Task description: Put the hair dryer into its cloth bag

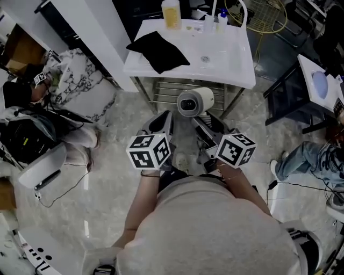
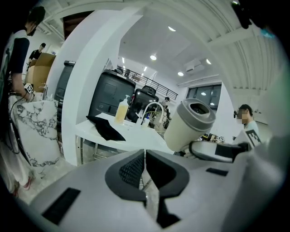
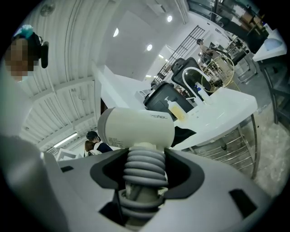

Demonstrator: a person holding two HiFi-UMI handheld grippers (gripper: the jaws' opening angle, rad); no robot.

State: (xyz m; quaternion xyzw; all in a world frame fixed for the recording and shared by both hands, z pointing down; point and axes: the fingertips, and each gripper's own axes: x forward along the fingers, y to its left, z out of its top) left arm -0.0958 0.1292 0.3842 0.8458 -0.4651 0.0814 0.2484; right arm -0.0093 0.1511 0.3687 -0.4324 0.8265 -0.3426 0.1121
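Bench (image 1: 236, 65) stood ahead of me, the black cloth bag (image 1: 158, 51) lying flat on it. The hair dryer (image 1: 194, 102) hung short of it, gripped by its cord-wrapped handle in my right claw (image 3: 145, 174). My left claw (image 2: 145, 170) was pinched together, empty. Bagging, I judged, was all yet to do.

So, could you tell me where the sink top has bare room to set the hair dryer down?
The sink top is bare right of the black cloth bag, around the drain and out to the right rim. The back edge is crowded: yellow bottle, small bottles, faucet.
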